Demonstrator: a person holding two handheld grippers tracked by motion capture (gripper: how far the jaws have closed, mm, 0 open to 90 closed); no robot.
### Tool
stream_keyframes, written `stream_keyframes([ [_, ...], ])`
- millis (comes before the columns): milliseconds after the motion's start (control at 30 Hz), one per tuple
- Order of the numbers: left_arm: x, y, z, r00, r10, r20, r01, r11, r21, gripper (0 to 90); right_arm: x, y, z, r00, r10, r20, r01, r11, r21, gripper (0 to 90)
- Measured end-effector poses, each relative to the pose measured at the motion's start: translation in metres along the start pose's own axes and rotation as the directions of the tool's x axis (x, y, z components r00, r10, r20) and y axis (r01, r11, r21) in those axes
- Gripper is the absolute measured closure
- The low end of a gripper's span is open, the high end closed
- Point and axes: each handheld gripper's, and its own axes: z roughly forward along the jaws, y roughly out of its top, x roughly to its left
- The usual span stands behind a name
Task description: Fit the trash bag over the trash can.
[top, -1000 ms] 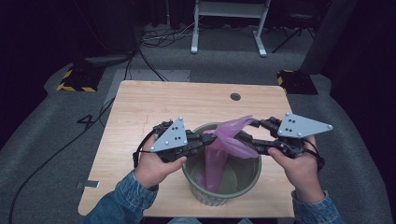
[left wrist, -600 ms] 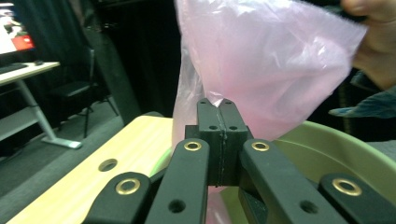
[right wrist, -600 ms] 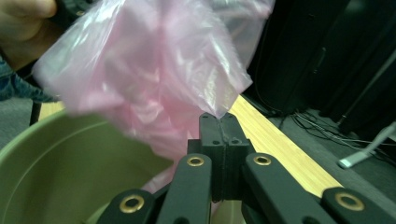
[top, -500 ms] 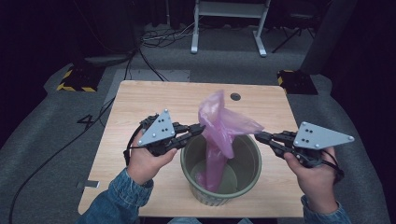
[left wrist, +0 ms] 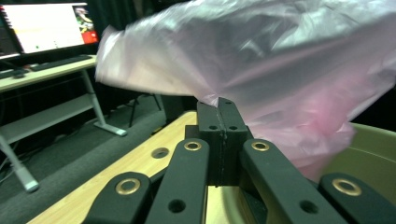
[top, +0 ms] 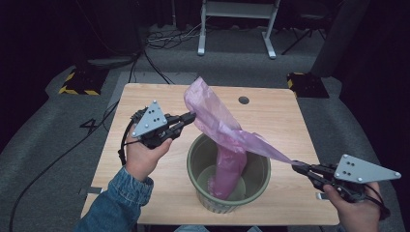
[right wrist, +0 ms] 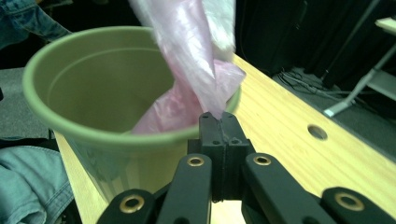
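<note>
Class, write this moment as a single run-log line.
left hand-held gripper: shut on pink bag | right hand-held gripper: shut on pink bag | bag stretched above green bin, bottom inside

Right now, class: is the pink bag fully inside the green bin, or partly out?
Partly out. The pink bag hangs into the green bin, while the left gripper and right gripper stretch its top above the rim.
</note>
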Motion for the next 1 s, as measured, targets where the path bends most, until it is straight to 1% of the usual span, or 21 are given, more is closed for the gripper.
stream_keyframes([
  [100,0.005,-0.001,-0.002,0.9998,-0.009,-0.016,0.009,0.9999,-0.006,90.0,-0.002,-0.007,-0.007,0.9997,0.023,0.005,-0.023,1.0,-0.006,90.0],
  [133,0.006,-0.001,-0.002,0.9997,-0.009,-0.021,0.009,0.9999,-0.005,90.0,-0.001,-0.012,-0.009,0.9996,0.03,0.002,-0.03,1.0,-0.001,90.0],
  [167,0.007,-0.002,-0.003,0.9996,-0.01,-0.027,0.01,0.9999,-0.004,90.0,-0.001,-0.012,-0.009,0.9996,0.03,0.002,-0.03,1.0,-0.001,90.0],
  [267,0.008,-0.003,-0.005,0.9992,-0.009,-0.039,0.009,1.0,-0.003,90.0,0.001,-0.019,-0.012,0.9991,0.042,-0.011,-0.042,0.999,0.005,90.0],
  [333,0.008,-0.004,-0.006,0.9992,-0.01,-0.038,0.01,0.9999,-0.007,90.0,0.003,-0.025,-0.015,0.9984,0.055,-0.014,-0.055,0.998,0.005,90.0],
  [400,0.007,-0.004,-0.005,0.9994,-0.006,-0.035,0.006,1.0,-0.006,90.0,0.004,-0.029,-0.019,0.9972,0.066,-0.034,-0.066,0.998,-0.001,90.0],
  [433,0.006,-0.004,-0.005,0.9995,-0.003,-0.03,0.003,1.0,-0.004,90.0,0.004,-0.029,-0.022,0.998,0.059,-0.022,-0.06,0.998,-0.02,89.5],
  [467,0.005,-0.004,-0.005,0.9994,0.004,-0.033,-0.004,1.0,-0.001,90.0,0.004,-0.029,-0.026,0.9986,0.053,-0.006,-0.053,0.997,-0.048,77.7],
  [500,0.005,-0.003,-0.005,0.9995,0.009,-0.032,-0.009,1.0,0.001,90.0,0.003,-0.027,-0.032,0.9986,0.045,0.03,-0.042,0.996,-0.081,67.4],
  [533,0.004,-0.003,-0.005,0.9994,0.01,-0.034,-0.01,0.9999,0.001,90.0,0.003,-0.026,-0.036,0.9982,0.044,0.041,-0.04,0.995,-0.094,61.3],
  [567,0.003,-0.003,-0.005,0.9995,0.006,-0.032,-0.006,1.0,-0.001,90.0,0.002,-0.024,-0.04,0.998,0.048,0.042,-0.044,0.994,-0.105,55.5],
  [600,0.003,-0.003,-0.005,0.9994,0.009,-0.032,-0.009,1.0,-0.001,90.0,0.001,-0.023,-0.043,0.9981,0.048,0.037,-0.044,0.993,-0.109,51.8],
  [700,0.003,-0.003,-0.007,0.9994,0.009,-0.033,-0.009,1.0,-0.001,90.0,0.0,-0.017,-0.052,0.9984,0.042,0.039,-0.038,0.993,-0.109,45.3],
  [800,0.0,-0.002,-0.006,0.9998,0.009,-0.018,-0.009,1.0,-0.005,90.0,-0.001,-0.007,-0.055,0.9975,0.049,0.052,-0.043,0.992,-0.119,41.9],
  [833,-0.002,-0.001,-0.005,0.9998,0.012,-0.013,-0.012,0.9999,-0.003,90.0,-0.002,0.002,-0.049,0.9979,0.04,0.052,-0.034,0.993,-0.117,41.1],
  [867,-0.005,-0.001,-0.004,0.9998,0.017,-0.009,-0.017,0.9998,0.0,90.0,-0.002,0.002,-0.049,0.9979,0.04,0.052,-0.034,0.993,-0.117,41.1],
  [900,-0.007,-0.001,-0.002,0.9998,0.02,-0.006,-0.02,0.9998,0.004,90.0,-0.001,0.006,-0.043,0.9985,0.03,0.045,-0.025,0.994,-0.11,41.3],
  [933,-0.009,-0.001,0.0,0.9996,0.027,-0.006,-0.026,0.9996,0.01,90.0,0.0,0.015,-0.029,0.9996,0.007,0.029,-0.004,0.996,-0.094,41.3],
  [967,-0.012,-0.001,0.001,0.9996,0.029,-0.007,-0.029,0.9995,0.016,90.0,0.0,0.015,-0.029,0.9996,0.007,0.029,-0.004,0.996,-0.094,41.3],
  [1000,-0.013,-0.001,0.003,0.9993,0.036,-0.007,-0.035,0.9991,0.021,90.0,0.001,0.019,-0.021,0.9998,-0.004,0.017,0.005,0.996,-0.088,41.4],
])
